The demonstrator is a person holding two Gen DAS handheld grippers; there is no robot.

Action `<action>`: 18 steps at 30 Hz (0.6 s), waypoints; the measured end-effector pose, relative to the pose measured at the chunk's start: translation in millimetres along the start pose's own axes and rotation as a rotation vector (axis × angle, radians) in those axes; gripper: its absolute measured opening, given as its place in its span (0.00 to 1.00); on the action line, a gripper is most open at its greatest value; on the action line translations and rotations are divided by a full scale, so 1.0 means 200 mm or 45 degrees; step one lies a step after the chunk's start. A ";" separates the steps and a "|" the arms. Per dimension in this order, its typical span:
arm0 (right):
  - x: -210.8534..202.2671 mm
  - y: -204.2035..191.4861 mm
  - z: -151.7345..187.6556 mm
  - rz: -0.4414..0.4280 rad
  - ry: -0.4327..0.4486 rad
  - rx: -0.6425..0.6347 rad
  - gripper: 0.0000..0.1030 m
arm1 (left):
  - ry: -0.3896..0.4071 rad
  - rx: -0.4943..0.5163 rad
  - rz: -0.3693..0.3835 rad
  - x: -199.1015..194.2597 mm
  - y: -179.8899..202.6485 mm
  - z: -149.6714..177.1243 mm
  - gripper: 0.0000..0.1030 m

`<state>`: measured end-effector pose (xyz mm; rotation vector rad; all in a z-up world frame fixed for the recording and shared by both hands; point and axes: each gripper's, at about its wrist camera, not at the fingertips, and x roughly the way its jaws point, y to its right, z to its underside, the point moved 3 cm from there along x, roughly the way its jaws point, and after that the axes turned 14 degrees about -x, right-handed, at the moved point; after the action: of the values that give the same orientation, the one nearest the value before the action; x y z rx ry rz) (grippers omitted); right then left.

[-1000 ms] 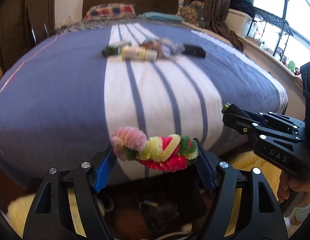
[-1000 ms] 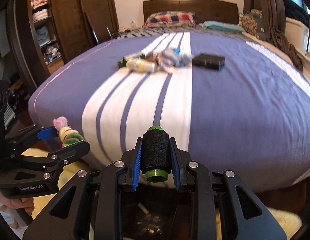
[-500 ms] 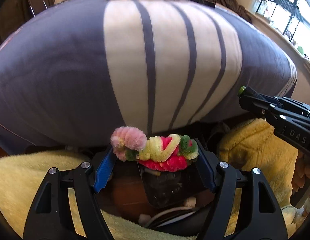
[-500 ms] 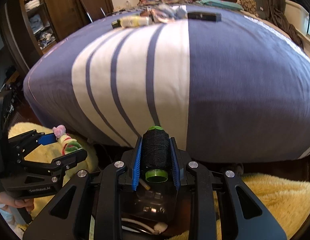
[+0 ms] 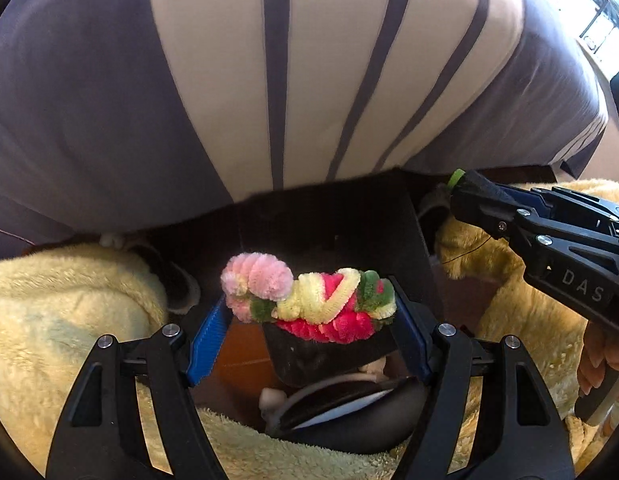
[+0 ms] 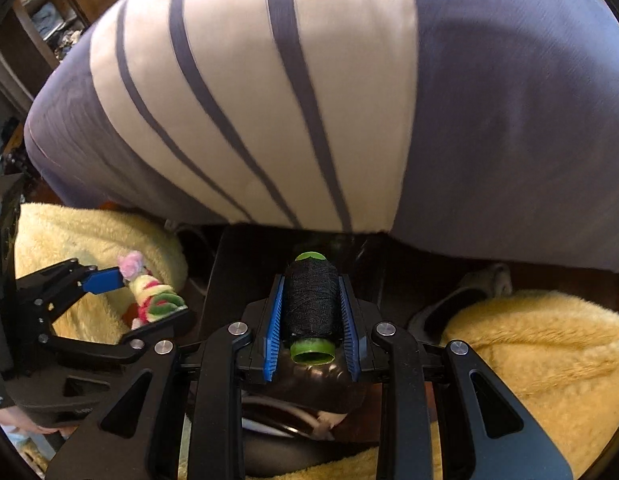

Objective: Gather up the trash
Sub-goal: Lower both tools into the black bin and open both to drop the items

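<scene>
My left gripper (image 5: 309, 312) is shut on a twisted bundle of pink, yellow, red and green pipe cleaners (image 5: 309, 300). It holds the bundle low over a dark bin (image 5: 329, 356) on the floor at the foot of the bed. My right gripper (image 6: 309, 308) is shut on a spool of black thread (image 6: 310, 304) with green ends, also over the dark bin (image 6: 237, 264). Each gripper shows in the other's view: the right gripper (image 5: 465, 192) at the right, the left gripper (image 6: 149, 296) at the left with its bundle (image 6: 151, 292).
The striped blue and white bedspread (image 5: 269, 80) hangs down right behind the bin. Yellow fluffy rugs (image 5: 61, 312) (image 6: 529, 344) lie on both sides. A grey slipper (image 6: 461, 296) rests on the floor at the right. A wooden wardrobe (image 6: 49, 20) stands far left.
Both grippers have dropped from bed height and tilted down toward the floor, still holding their objects. The bed top and its items have left view; the bin and rugs now fill the lower frames.
</scene>
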<state>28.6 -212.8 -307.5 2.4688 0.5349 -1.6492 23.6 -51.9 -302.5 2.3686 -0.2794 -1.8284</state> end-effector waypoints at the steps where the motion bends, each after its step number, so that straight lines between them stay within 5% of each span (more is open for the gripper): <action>1: 0.01 0.00 0.00 -0.004 -0.010 0.000 0.26 | -0.017 0.001 0.002 0.02 0.00 0.00 0.68; 12: 0.07 -0.02 -0.02 -0.033 -0.054 0.000 0.28 | -0.079 0.008 0.002 0.08 0.01 0.02 0.74; 15: 0.06 -0.01 -0.03 -0.020 -0.044 0.012 0.42 | -0.066 0.010 -0.005 0.08 0.01 0.02 0.80; 18: 0.03 0.00 -0.03 -0.001 -0.026 0.014 0.45 | -0.051 0.016 -0.014 0.07 0.01 0.02 0.82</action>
<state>36.5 -208.7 -310.4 2.4565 0.5261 -1.6806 23.0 -57.2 -315.9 2.3485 -0.2833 -1.8868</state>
